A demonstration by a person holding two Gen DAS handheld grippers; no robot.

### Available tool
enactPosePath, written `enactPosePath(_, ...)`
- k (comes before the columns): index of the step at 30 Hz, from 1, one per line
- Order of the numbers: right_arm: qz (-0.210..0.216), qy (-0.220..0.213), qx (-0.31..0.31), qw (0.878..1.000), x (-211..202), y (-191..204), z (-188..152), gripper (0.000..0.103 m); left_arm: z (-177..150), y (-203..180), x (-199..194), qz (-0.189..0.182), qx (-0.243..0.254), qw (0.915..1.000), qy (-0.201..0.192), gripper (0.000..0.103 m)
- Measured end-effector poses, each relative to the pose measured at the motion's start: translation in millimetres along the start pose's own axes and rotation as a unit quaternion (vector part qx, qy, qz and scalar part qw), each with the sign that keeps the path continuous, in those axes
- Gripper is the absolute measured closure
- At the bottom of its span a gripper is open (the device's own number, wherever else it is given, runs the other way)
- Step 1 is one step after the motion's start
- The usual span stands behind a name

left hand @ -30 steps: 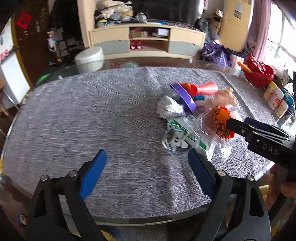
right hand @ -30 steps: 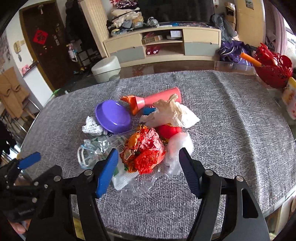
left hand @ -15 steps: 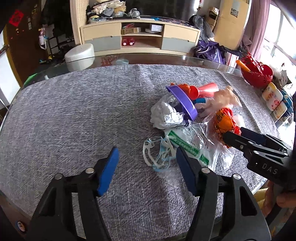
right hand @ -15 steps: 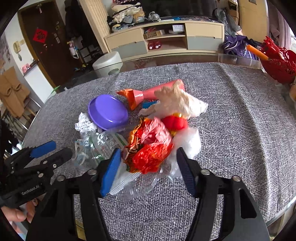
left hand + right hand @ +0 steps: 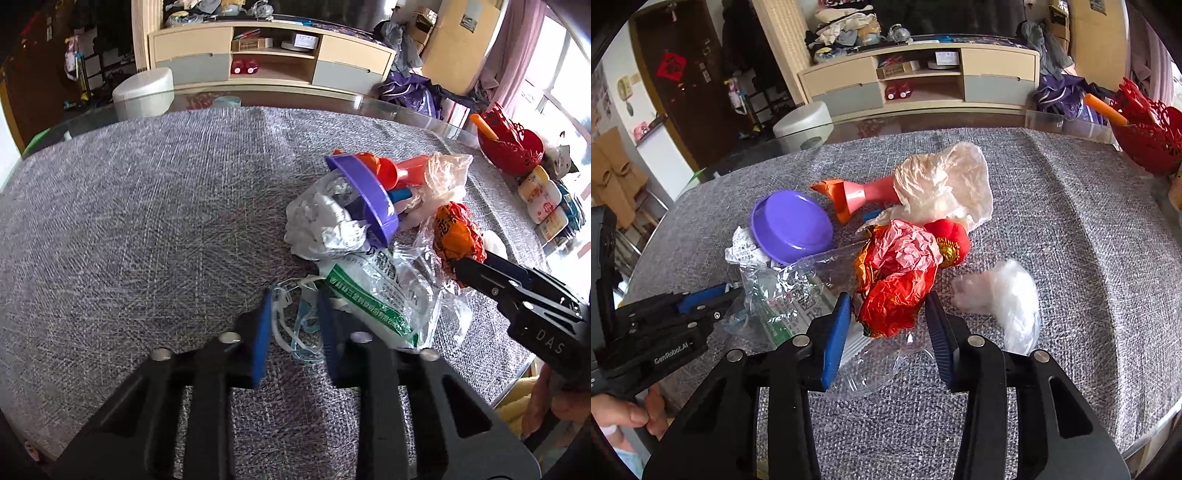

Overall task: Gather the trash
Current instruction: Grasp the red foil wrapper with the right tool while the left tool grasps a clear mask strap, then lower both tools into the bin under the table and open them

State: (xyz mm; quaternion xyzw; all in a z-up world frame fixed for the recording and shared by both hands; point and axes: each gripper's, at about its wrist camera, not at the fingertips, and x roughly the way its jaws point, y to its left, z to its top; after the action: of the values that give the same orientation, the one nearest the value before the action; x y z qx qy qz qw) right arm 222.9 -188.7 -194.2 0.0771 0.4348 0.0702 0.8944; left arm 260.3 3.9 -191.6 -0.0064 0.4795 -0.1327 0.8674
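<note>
A heap of trash lies on the grey tablecloth [image 5: 147, 221]. My left gripper [image 5: 294, 299] is closing, and its blue pads touch both sides of a tangled pale blue mask [image 5: 295, 326] at the heap's near edge. Beside the mask lies a clear bag with green print [image 5: 373, 291]. My right gripper [image 5: 888, 299] is also closing. A crumpled orange-red wrapper [image 5: 897, 280] sits between its pads, with slivers of gap on both sides. In the right wrist view the left gripper [image 5: 724, 293] enters from the left, held by a hand.
In the heap are a purple bowl [image 5: 792, 225], white crumpled paper [image 5: 321, 225], a pink and orange cone [image 5: 857, 194], a pale crumpled bag [image 5: 945, 181] and a white plastic lump [image 5: 1008, 291]. A red basket [image 5: 513, 147] and bottles [image 5: 543, 199] stand at the table's right edge.
The left gripper came forward and down to the mask while its jaws narrowed from wide open. The right gripper stayed in place and its jaws narrowed around the orange-red wrapper.
</note>
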Motion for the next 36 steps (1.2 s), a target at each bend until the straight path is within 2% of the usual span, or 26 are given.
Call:
enactPosePath(2, 0.000, -0.007, 0.002, 1.000, -6, -1, 2, 0.061, -1, -2, -4, 0.005, 0.001, 1.0000, -0.002, 0.101)
enactPosePath(3, 0.001, -0.011, 0.002, 1.000, -9, 0, 2, 0.061, -1, -2, -6, 0.007, 0.001, 1.0000, -0.004, 0.103)
enactPosePath(9, 0.004, -0.034, -0.005, 0.999, -37, 6, 6, 0.061, -3, -5, -38, 0.022, 0.005, 0.9992, -0.033, 0.103)
enactPosePath(15, 0.009, -0.068, -0.012, 0.998, -83, 16, 5, 0.061, -5, -17, -98, 0.036, 0.015, 0.9956, -0.085, 0.103)
enactPosePath(19, 0.011, -0.082, -0.018, 0.996, -115, 18, -4, 0.061, -18, -34, -138, 0.034, 0.029, 0.9922, -0.116, 0.103)
enactPosePath(22, 0.015, -0.087, -0.019, 0.996, -133, 17, -15, 0.061, -33, -45, -157, 0.033, 0.031, 0.9914, -0.123, 0.103)
enactPosePath(28, 0.021, -0.060, -0.032, 0.997, -153, 12, -54, 0.060, -73, -57, -169, 0.011, 0.034, 0.9936, -0.107, 0.103)
enactPosePath(36, 0.039, 0.030, -0.022, 0.999, -131, 2, -125, 0.060, -135, -67, -148, 0.002, 0.026, 0.9982, -0.054, 0.103)
